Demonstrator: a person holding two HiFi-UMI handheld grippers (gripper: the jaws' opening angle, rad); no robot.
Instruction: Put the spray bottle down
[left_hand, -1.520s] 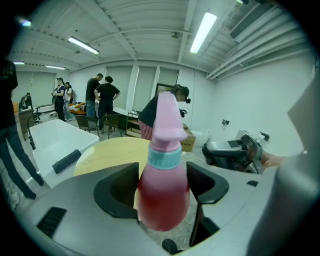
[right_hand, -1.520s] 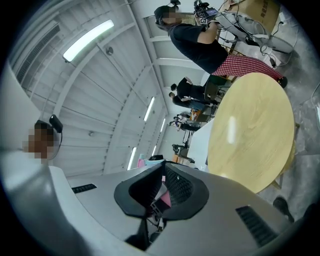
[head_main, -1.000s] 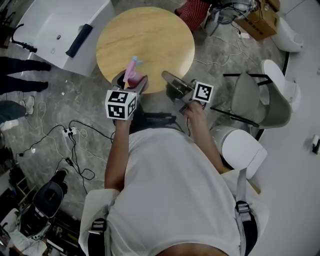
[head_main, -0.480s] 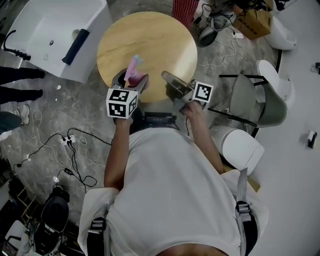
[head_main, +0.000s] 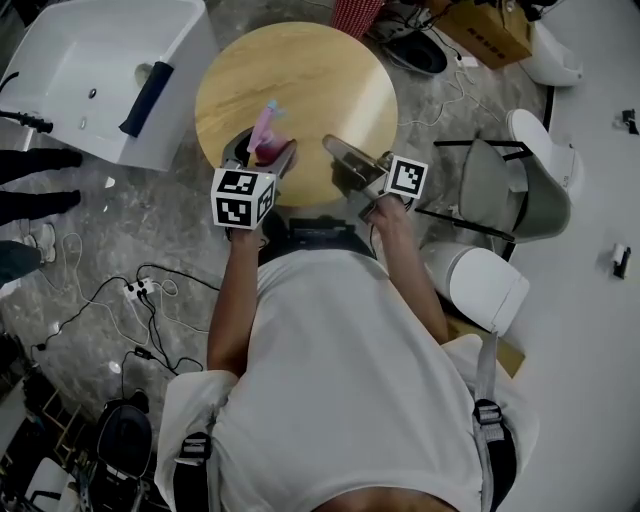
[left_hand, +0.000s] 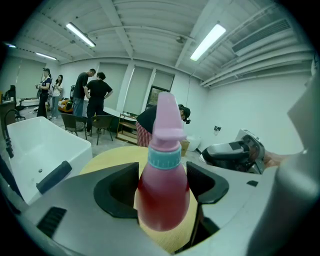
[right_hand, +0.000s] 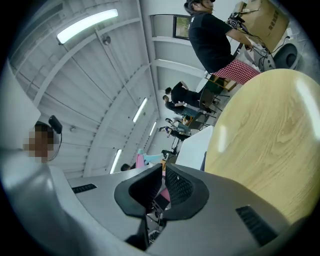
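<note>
A pink spray bottle (head_main: 263, 133) with a teal collar stands upright between the jaws of my left gripper (head_main: 262, 160), which is shut on its body. It hangs over the near edge of the round wooden table (head_main: 300, 70). In the left gripper view the spray bottle (left_hand: 164, 190) fills the middle, with the table (left_hand: 112, 152) behind it. My right gripper (head_main: 337, 153) is over the table's near right edge, apart from the bottle. In the right gripper view its jaws (right_hand: 163, 187) are shut with nothing held, and the table (right_hand: 265, 130) lies to the right.
A white tub (head_main: 90, 70) with a dark blue bar stands left of the table. A grey chair (head_main: 510, 190) and a white stool (head_main: 480, 285) stand on the right. Cables (head_main: 150, 290) trail over the floor at left. Several people (left_hand: 95, 100) stand far behind.
The head view has shifted a little, so the table sits slightly higher and more to the right. Both grippers hold about the same places, and the bottle stays in the left one.
</note>
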